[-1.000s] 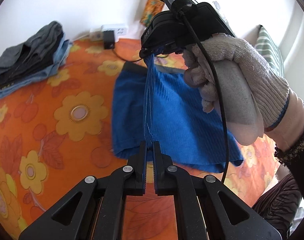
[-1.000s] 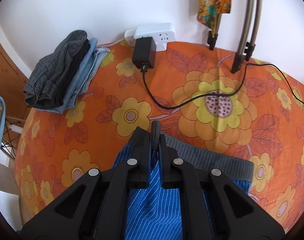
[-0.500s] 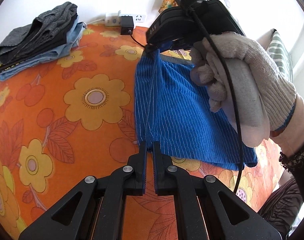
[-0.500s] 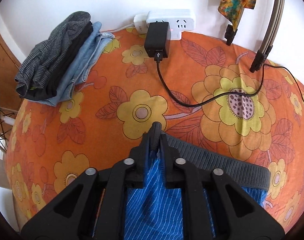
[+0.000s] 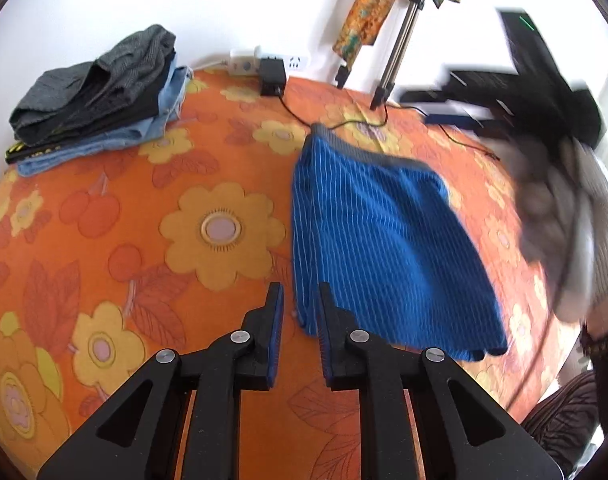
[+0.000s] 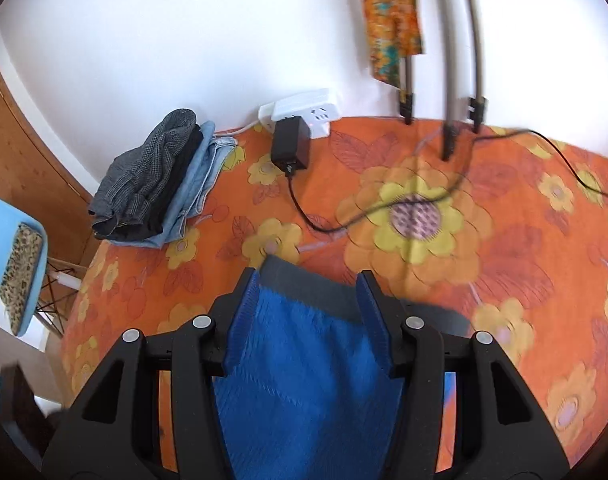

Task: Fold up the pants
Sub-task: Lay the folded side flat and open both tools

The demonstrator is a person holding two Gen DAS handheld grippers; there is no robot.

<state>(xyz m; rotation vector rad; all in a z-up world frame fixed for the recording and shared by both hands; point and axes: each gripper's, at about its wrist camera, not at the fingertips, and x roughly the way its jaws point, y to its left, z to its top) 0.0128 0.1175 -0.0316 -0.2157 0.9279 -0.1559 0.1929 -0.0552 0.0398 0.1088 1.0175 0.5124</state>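
One blue pants (image 5: 384, 248) lying flat — two grippers (left (image 5: 298, 308), right (image 6: 310, 300)) both spread, empty.

Ribbed blue cloth pants (image 5: 384, 248) on matt floral fabric cover (image 5: 104, 240).
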